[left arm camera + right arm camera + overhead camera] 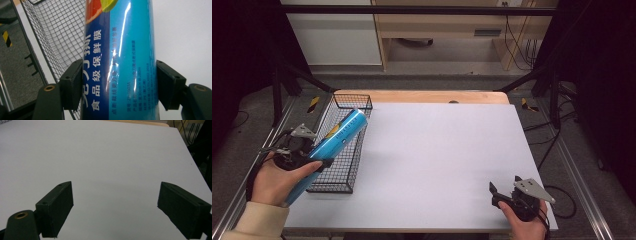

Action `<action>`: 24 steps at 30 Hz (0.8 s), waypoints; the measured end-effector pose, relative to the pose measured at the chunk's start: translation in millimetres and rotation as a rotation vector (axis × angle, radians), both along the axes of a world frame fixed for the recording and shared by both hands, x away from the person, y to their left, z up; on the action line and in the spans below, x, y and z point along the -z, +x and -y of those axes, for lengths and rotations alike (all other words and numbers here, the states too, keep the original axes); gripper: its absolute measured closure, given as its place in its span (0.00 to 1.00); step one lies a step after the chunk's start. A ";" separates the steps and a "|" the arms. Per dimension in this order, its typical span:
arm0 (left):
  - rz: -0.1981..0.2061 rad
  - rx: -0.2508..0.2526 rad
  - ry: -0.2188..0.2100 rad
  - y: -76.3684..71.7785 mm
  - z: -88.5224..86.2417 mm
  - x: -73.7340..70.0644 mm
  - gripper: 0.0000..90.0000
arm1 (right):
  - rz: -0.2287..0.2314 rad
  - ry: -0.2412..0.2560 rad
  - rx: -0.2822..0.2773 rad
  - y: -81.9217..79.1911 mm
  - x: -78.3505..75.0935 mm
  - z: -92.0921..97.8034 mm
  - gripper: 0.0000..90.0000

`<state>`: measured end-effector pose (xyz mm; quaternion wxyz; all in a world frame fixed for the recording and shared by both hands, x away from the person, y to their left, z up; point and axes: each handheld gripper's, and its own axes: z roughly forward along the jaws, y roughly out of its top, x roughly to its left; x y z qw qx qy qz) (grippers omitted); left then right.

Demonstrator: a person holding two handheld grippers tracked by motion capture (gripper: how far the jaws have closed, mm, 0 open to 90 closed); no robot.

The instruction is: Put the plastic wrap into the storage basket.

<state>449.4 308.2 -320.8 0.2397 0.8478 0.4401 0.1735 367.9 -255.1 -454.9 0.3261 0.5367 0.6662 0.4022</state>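
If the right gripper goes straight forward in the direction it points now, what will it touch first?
Probably nothing soon. The right gripper has open jaws with nothing between them, and ahead lies bare white table top. Its line seems to run toward the far wooden edge, though how high it sits above the surface is hard to judge.

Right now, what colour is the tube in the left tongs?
Blue tube, white lettering; clearest in the left gripper view.
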 end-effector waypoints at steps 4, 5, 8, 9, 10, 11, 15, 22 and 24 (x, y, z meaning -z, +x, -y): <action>-0.006 -0.022 0.006 2.0 -4.3 3.9 0.36 | -0.002 0.002 0.003 0.1 0.1 0.1 0.15; -0.012 -0.037 0.007 3.0 -5.5 5.2 0.36 | -0.002 0.002 0.003 0.2 0.3 0.3 0.15; -0.028 -0.059 0.014 5.9 -9.2 6.6 0.36 | -0.002 0.003 0.006 0.3 0.3 0.5 0.15; -0.031 -0.065 0.014 7.0 -9.9 7.1 0.36 | -0.003 0.004 0.006 0.3 0.3 0.4 0.15; -0.027 -0.071 0.013 7.7 -9.9 7.9 0.36 | -0.004 0.003 0.006 0.3 0.4 0.3 0.15; -0.031 -0.071 0.021 8.9 -10.3 8.0 0.36 | -0.003 0.002 0.005 0.3 0.4 0.3 0.15; -0.045 -0.079 0.015 13.4 -11.0 10.8 0.36 | -0.003 0.004 0.004 0.0 0.4 0.3 0.15; -0.074 -0.103 0.029 20.3 -14.6 17.9 0.36 | -0.009 0.005 -0.002 1.5 2.2 -1.6 0.15; -0.083 -0.106 0.030 21.2 -14.7 19.1 0.36 | -0.009 0.006 -0.005 1.7 2.2 -2.0 0.15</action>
